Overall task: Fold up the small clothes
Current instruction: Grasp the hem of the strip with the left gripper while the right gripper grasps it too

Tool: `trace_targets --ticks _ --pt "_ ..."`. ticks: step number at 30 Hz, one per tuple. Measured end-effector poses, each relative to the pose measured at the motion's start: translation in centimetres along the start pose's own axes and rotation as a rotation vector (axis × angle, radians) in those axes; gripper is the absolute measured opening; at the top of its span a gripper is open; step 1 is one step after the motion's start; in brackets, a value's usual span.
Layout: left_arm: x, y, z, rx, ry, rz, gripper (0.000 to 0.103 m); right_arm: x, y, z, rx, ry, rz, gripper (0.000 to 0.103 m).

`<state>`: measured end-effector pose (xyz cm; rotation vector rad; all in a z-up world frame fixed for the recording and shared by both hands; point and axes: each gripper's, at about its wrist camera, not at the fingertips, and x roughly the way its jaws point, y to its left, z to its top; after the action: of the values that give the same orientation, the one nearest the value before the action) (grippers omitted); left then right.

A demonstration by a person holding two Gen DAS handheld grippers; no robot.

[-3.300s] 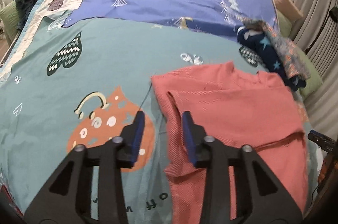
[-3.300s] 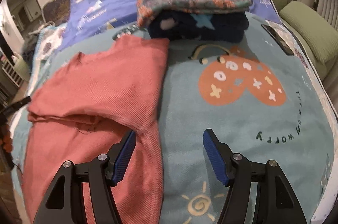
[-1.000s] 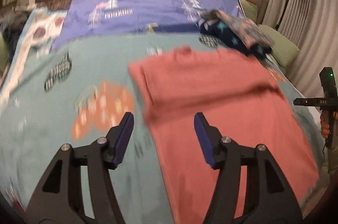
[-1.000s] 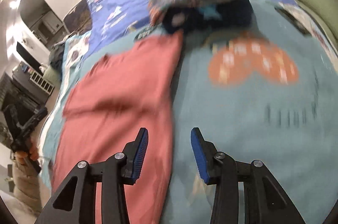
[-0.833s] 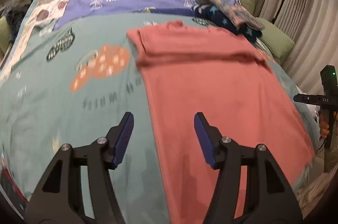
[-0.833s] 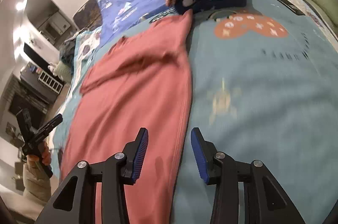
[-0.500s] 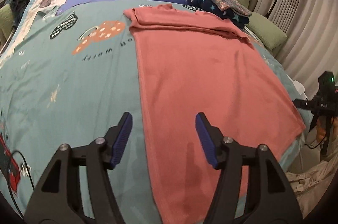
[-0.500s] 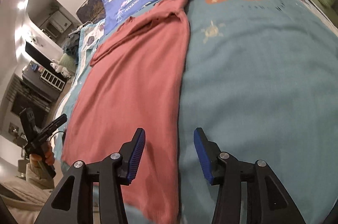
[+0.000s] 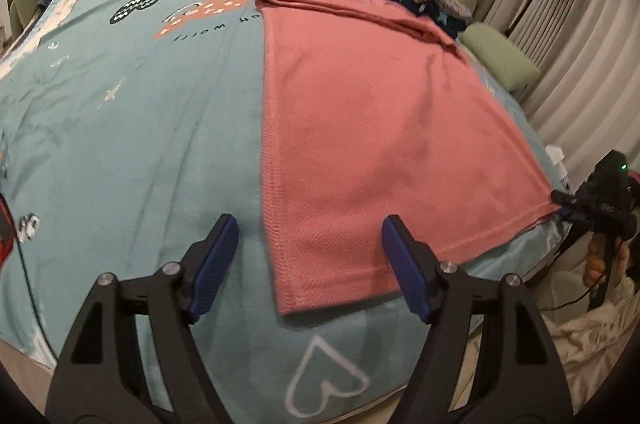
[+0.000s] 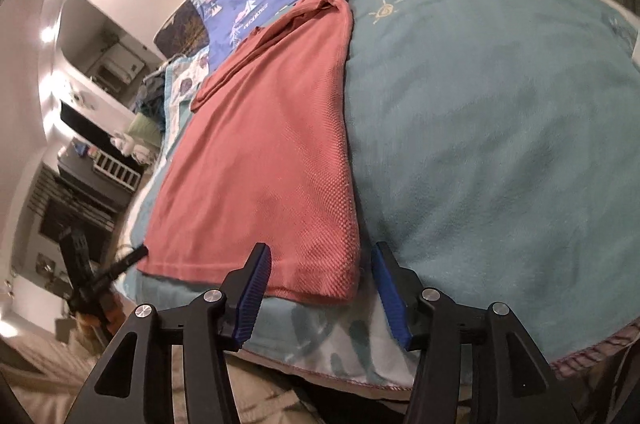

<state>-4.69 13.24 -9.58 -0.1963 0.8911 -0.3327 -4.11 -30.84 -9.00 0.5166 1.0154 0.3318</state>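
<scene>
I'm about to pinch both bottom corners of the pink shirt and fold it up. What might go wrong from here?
The pink shirt has its hem near the bed edge, so a missed pinch may drag it off. The left gripper and right gripper are open over the teal blanket, which could get caught too.

Dim warm light — wall glare, fisheye-warped edges.
</scene>
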Motion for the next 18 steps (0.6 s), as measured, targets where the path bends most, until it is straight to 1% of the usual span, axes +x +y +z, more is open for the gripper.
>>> trace_targets --ticks 1,2,3,4,5,6,7,8,10,11,13,14,15,16,17,18 --pt "-0.1 -0.1 0.1 -0.005 -0.012 -0.013 0.026 0.1 0.0 0.2 0.009 0.009 0.001 0.006" --pt "-0.2 0.0 0.2 -0.022 -0.004 -0.024 0.009 -0.1 0.0 0.4 0.037 0.009 0.010 0.004" --pt "-0.8 0.4 0.4 -0.068 -0.016 -0.047 0.007 -1.0 0.1 0.6 0.055 -0.023 0.021 0.004" --pt "-1.5 0.6 0.5 -0.088 -0.043 -0.066 0.007 -2.6 0.1 0.8 0.063 -0.068 0.034 0.003" --pt "-2.5 0.8 0.5 -0.098 -0.066 -0.086 0.007 -3.4 0.1 0.8 0.062 -0.081 0.038 0.003" --pt "-3.1 1.0 0.5 -0.098 -0.071 -0.104 0.006 -4.5 0.1 0.9 0.052 -0.089 0.029 0.003" --pt "-3.5 1.1 0.4 -0.093 -0.074 -0.111 0.006 -5.2 -0.2 0.8 0.048 -0.092 -0.016 0.003" --pt "-3.9 1.1 0.2 -0.078 -0.073 -0.101 0.006 -5.3 -0.7 0.7 0.058 -0.084 -0.043 0.003" --pt "-3.9 1.2 -0.3 -0.051 -0.061 -0.067 0.006 -4.4 -2.0 0.2 0.104 -0.038 -0.046 0.004" --pt "-3.8 1.3 -0.4 -0.052 -0.054 -0.063 0.006 -3.9 -2.4 -0.1 0.116 -0.021 -0.039 0.004" --pt "-3.4 1.9 -0.8 -0.086 -0.036 -0.072 0.007 -2.6 -3.0 -0.8 0.144 0.014 -0.013 0.009" --pt "-3.0 2.0 -1.0 -0.104 -0.023 -0.075 0.016 -2.5 -3.1 -1.0 0.148 0.021 -0.009 0.011" --pt "-2.9 2.0 -1.0 -0.113 -0.013 -0.076 0.037 -2.6 -3.1 -1.1 0.144 0.018 0.000 0.016" --pt "-2.8 1.9 -1.1 -0.118 -0.010 -0.077 0.047 -2.9 -3.0 -1.1 0.134 0.005 0.005 0.024" --pt "-2.7 1.7 -1.1 -0.118 -0.010 -0.079 0.060 -3.4 -2.7 -1.1 0.119 -0.013 0.001 0.029" --pt "-2.6 1.3 -1.1 -0.105 -0.008 -0.103 0.061 -4.0 -2.3 -0.9 0.092 -0.039 -0.012 0.041"
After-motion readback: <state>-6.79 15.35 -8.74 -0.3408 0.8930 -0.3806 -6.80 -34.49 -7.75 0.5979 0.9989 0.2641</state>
